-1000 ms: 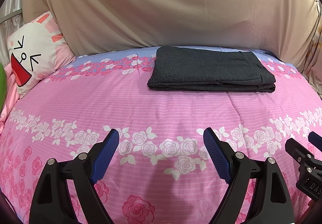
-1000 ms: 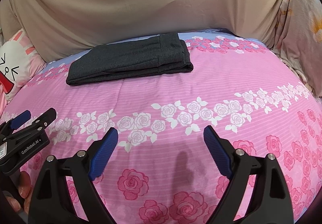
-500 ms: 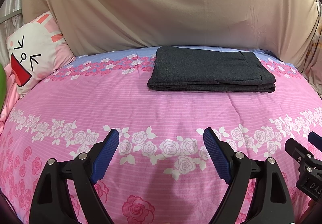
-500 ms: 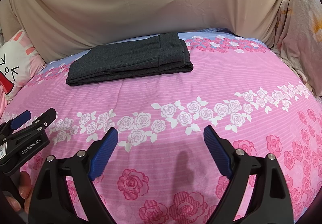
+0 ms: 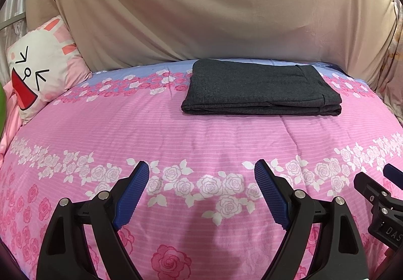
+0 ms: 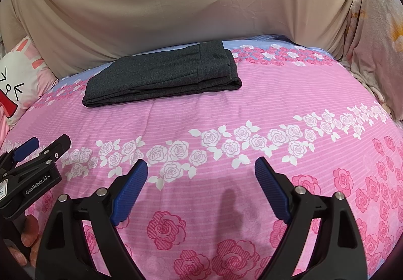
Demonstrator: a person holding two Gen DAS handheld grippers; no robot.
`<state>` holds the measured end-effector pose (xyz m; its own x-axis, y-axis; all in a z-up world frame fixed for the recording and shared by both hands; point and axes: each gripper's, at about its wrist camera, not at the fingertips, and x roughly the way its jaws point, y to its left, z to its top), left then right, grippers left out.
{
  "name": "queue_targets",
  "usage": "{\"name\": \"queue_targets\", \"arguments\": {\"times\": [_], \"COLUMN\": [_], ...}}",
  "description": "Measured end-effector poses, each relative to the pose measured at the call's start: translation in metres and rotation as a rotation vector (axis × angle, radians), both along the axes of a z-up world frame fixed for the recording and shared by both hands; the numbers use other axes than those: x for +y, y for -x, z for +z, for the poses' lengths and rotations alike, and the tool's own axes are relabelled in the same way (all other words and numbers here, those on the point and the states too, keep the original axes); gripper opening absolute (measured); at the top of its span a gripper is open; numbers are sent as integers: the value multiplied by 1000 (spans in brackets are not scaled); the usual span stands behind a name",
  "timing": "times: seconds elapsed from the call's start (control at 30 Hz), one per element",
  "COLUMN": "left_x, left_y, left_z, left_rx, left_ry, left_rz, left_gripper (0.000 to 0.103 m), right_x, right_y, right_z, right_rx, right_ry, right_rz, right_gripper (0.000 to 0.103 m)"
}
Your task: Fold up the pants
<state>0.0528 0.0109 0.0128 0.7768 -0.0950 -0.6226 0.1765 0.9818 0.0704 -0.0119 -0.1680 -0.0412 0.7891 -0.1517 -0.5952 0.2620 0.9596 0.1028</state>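
Two tongs, both spread wide with nothing between the blue pads. Left tongs [image 5: 201, 190] hang over the pink rose-print bedspread [image 5: 176, 134], near edge of the bed; same for the right tongs [image 6: 201, 189], also over bare bedspread. Neither touches the pants.

Pants [image 5: 259, 91]: dark grey, already folded into a flat rectangular stack, lying at the far side of the bed, well apart from both tongs. From the right wrist view the pants [image 6: 161, 76] sit left of centre and angled; the waistband end is toward the right, with layered edges showing along the near side. They rest partly on the lilac band of the bedspread just in front of the beige drape [image 5: 201, 15] covering the back.

Cartoon-face pillow [image 5: 37, 68], white and pink, sits at the far left of the bed, apart from the pants.

In the right wrist view the left tongs show again at the left edge [image 6: 41, 146], black body with "GenRobot.AI" lettering, and part of a hand [image 6: 27, 239] gripping below it. In the left wrist view the tip of the right tongs [image 5: 377, 179] pokes in at the right edge.

A patterned cloth [image 6: 377, 41] hangs at the right side of the bed.
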Motion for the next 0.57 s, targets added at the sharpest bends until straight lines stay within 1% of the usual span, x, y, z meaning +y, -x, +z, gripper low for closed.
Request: {"name": "queue_targets", "arguments": {"times": [0.2,0.3,0.37,0.57], "left_x": [-1,-1,-1,-1], "left_y": [7,7,7,2], "left_z": [4,5,5,2], "left_rx": [-38,-40,-39,-16], "left_ry": [23,28,13,5], "left_rz": [-37,-42,-33,-24], "left_gripper": [83,83,83,83], "right_x": [0,1,1,2], "right_y": [0,0,0,0], "right_z": [0,-1,-1,-2], "right_rx": [1,2,1,1], "right_ry": [-1,-1,-1,-3], "right_rz": [0,-1,-1,-2], "right_gripper": [85,85,85,85]}}
